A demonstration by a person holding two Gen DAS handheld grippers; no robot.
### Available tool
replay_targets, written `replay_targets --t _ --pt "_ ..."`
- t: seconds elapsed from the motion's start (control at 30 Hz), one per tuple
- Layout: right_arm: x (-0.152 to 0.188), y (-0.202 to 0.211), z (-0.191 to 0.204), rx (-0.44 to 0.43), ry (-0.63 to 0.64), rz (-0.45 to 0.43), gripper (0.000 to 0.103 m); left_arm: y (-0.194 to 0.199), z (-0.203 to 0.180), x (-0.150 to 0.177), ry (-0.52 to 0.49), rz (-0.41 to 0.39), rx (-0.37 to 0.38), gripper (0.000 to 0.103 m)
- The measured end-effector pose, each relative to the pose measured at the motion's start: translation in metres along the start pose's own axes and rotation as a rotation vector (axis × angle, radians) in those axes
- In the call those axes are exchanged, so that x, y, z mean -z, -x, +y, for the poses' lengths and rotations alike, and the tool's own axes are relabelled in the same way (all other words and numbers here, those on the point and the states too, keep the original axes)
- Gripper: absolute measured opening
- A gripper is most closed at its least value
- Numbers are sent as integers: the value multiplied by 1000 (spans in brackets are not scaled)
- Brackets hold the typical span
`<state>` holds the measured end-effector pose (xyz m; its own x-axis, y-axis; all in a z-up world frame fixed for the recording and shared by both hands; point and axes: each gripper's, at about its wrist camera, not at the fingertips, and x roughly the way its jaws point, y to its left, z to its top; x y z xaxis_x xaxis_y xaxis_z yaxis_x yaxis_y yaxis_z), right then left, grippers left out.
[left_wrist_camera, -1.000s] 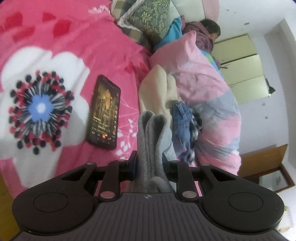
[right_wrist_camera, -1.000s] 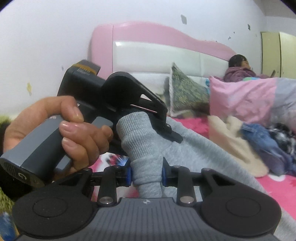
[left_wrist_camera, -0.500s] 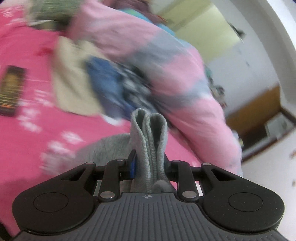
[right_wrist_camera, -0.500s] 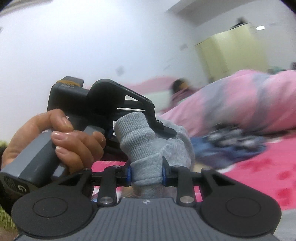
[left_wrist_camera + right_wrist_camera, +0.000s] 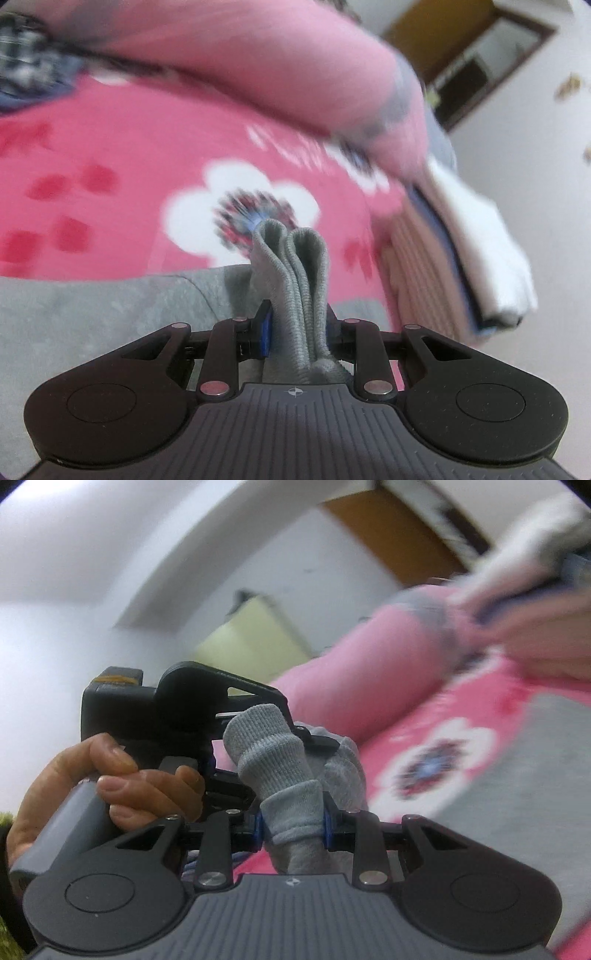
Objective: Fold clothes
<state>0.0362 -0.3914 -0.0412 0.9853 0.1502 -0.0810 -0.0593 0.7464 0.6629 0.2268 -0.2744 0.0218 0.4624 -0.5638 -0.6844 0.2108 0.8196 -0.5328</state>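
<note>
Pink floral bedspread (image 5: 110, 155) carries the grey garment (image 5: 92, 306), mid-fold, both grippers' jaws pinching its bunched ribbed edges, laying flat left.

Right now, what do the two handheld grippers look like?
Both are matte black plastic. The left gripper has a ribbed dark grey top plate, round discs on both sides, silver pivot screws and blue pads on its fingers. The right gripper looks the same. The left one's grey handle sits in the hand.
</note>
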Motion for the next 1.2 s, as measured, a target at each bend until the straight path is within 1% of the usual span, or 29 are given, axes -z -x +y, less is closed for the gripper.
replay_targets --t 0.1,0.23,0.4,0.47,0.5,0.53,0.57,0.6,0.63,0.67,0.7,0.77,0.93,1.0,1.07,1.13,1.2 --pt "-9 12 -39 59 -66 -37 30 -35 -26 8 -55 47 -12 23" --pt "-15 20 -81 99 -172 -85 31 -70 -63 18 -138 90 -35 24" --pt "-24 38 -113 158 -270 -161 31 -105 -108 34 -236 142 -29 26" --pt "-24 46 -127 184 -320 -196 31 -122 -123 42 -295 176 -23 33" --pt "-21 48 -136 207 -360 -212 31 -131 -130 47 -330 196 -20 48" --pt "-18 51 -144 231 -402 -227 32 -141 -135 50 -360 222 -8 55" --pt "-13 52 -160 250 -482 -232 31 -151 -136 54 -381 258 17 59" --pt "-7 54 -175 238 -574 -239 30 -158 -135 56 -381 285 40 60" --pt "-1 56 -190 222 -667 -246 27 -160 -129 56 -344 291 61 60" --pt "-1 57 -192 209 -679 -246 27 -156 -124 54 -306 285 92 61" --pt "-3 57 -192 196 -681 -244 28 -149 -119 51 -279 281 129 61" --pt "-2 56 -190 206 -661 -243 27 -125 -106 45 -245 270 199 61" --pt "-4 56 -188 198 -646 -232 31 -19 -46 36 -280 135 209 62" --pt "-4 57 -184 197 -632 -227 33 31 -8 32 -282 65 184 62" --pt "-7 55 -180 207 -597 -218 34 87 40 30 -249 -36 138 63" --pt "-8 57 -173 225 -545 -204 33 139 85 42 -193 -129 79 67" --pt "-12 55 -163 249 -482 -190 29 192 131 58 -127 -219 12 67"
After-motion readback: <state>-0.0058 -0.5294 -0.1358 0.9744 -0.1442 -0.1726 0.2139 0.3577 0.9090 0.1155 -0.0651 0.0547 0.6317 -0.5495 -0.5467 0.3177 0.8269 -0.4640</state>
